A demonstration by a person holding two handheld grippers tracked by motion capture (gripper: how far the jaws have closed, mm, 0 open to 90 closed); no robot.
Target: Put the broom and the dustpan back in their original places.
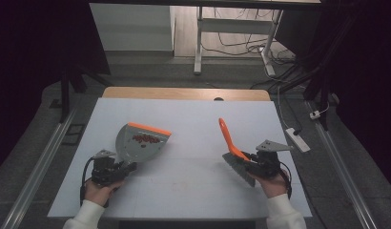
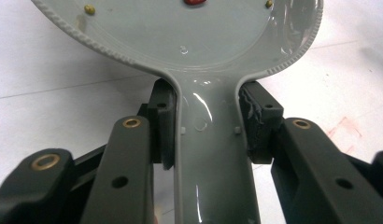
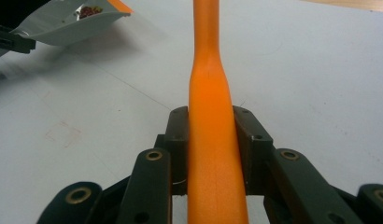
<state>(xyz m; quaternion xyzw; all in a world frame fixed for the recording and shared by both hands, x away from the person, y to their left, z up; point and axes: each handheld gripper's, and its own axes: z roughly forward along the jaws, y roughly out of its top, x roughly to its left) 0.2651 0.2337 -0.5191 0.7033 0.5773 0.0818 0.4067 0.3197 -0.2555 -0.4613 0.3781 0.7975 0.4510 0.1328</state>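
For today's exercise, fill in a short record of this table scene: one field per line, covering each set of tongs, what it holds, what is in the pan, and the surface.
left tongs: shut on the dustpan's grey handle
dustpan: grey with an orange front edge, its front end raised off the surface
pan contents: small red pieces gathered near the orange edge
right tongs: shut on the brush's orange handle
brush: handle points up and away, grey bristles low by the hand
surface: white table top, wooden strip at the far edge
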